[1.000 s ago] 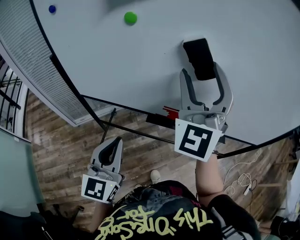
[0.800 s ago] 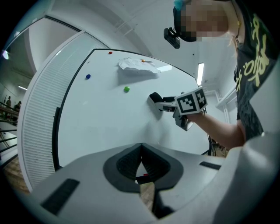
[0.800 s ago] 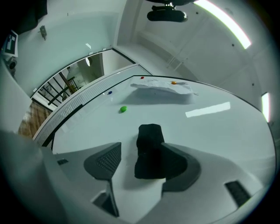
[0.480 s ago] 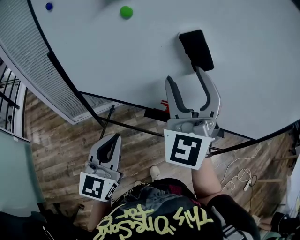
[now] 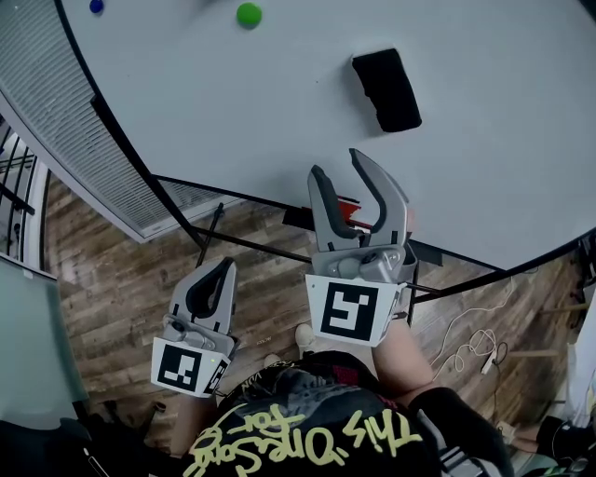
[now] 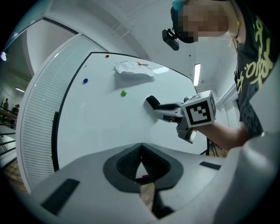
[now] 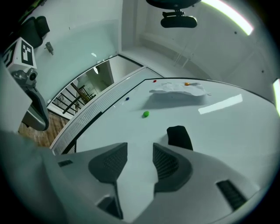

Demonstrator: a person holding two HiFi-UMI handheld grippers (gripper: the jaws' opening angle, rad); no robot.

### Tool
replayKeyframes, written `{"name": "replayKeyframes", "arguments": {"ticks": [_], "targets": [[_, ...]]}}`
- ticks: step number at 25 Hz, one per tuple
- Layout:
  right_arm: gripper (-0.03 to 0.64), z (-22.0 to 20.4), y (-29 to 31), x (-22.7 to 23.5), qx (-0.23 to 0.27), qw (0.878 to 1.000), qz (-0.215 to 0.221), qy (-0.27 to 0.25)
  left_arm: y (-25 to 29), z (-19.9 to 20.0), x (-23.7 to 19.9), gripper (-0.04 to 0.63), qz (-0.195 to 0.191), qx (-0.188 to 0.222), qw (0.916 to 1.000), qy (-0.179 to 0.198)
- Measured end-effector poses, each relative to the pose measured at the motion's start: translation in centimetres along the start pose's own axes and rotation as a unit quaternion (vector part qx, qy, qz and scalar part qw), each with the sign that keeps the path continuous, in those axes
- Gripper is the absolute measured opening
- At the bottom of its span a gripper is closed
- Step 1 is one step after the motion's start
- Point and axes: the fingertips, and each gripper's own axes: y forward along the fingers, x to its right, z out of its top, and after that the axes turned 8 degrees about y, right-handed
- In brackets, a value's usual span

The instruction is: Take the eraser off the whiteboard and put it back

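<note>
Sticking flat to the whiteboard [image 5: 214,112], the black eraser [image 5: 386,90] sits alone, touched by neither gripper. The right gripper [image 5: 337,163] is below it in the head view, clear of it, pointing up at the board with its tips showing against the board's lower part. Its jaws stand apart but are closing, and nothing is between them; only bare white board shows through the gap. In the right gripper view the eraser [image 7: 179,136] appears just beyond the right-hand jaw and a little to its right, outside the gap. The left gripper [image 5: 222,272] hangs lower and to the left, off the board and over the wooden floor [image 5: 121,307], its jaws pressed together on nothing. In the left gripper view the eraser [image 6: 152,102] lies just past the right gripper's tips, apart from them. A green magnet [image 5: 248,14] sits on the board up and to the left of the eraser.
</note>
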Motion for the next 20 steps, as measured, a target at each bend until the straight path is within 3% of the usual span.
{"name": "replayKeyframes", "arguments": {"ticks": [13,20], "targets": [[0.049,-0.1,-1.6,-3.2,-0.007,1.0,0.021,0.02,-1.2,0.1,-0.2,0.008,0.001,0.004,1.0,0.002],[0.026,0.1,-2.6,-4.8,-0.011,0.999,0.031,0.028,-2.0,0.2,-0.1,0.008,-0.002,0.006,1.0,0.003]]}}
